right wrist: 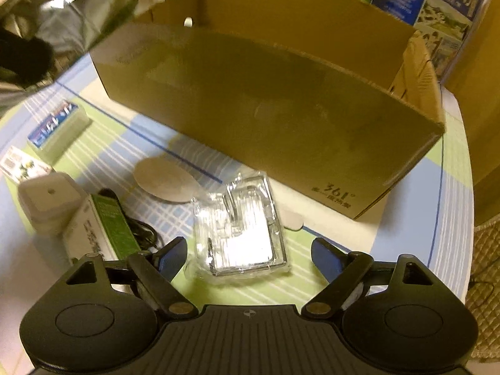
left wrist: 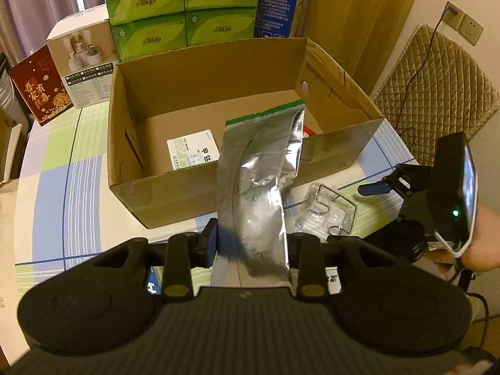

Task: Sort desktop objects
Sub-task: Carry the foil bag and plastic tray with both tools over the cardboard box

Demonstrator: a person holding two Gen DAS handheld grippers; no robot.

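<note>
My left gripper (left wrist: 250,240) is shut on a silver foil pouch (left wrist: 259,168) with a green top edge. The pouch stands up between the jaws and leans over the near wall of the open cardboard box (left wrist: 187,193). A white medicine packet (left wrist: 190,153) lies on the box floor. My right gripper (right wrist: 248,254) is open, its blue pads on either side of a clear plastic pack of metal hooks (right wrist: 240,231) that lies on the tablecloth in front of the box (right wrist: 281,118). The pads do not touch the pack. The same hook pack (left wrist: 325,212) shows right of the pouch.
Green tissue boxes (left wrist: 184,6), a white carton (left wrist: 84,62) and a red box (left wrist: 40,84) stand behind the cardboard box. Left of my right gripper lie a green-and-white box (right wrist: 103,228), a white block (right wrist: 47,203), a black cable (right wrist: 143,231), small packets (right wrist: 56,128) and a round pad (right wrist: 165,181). A quilted chair (left wrist: 437,87) is at the right.
</note>
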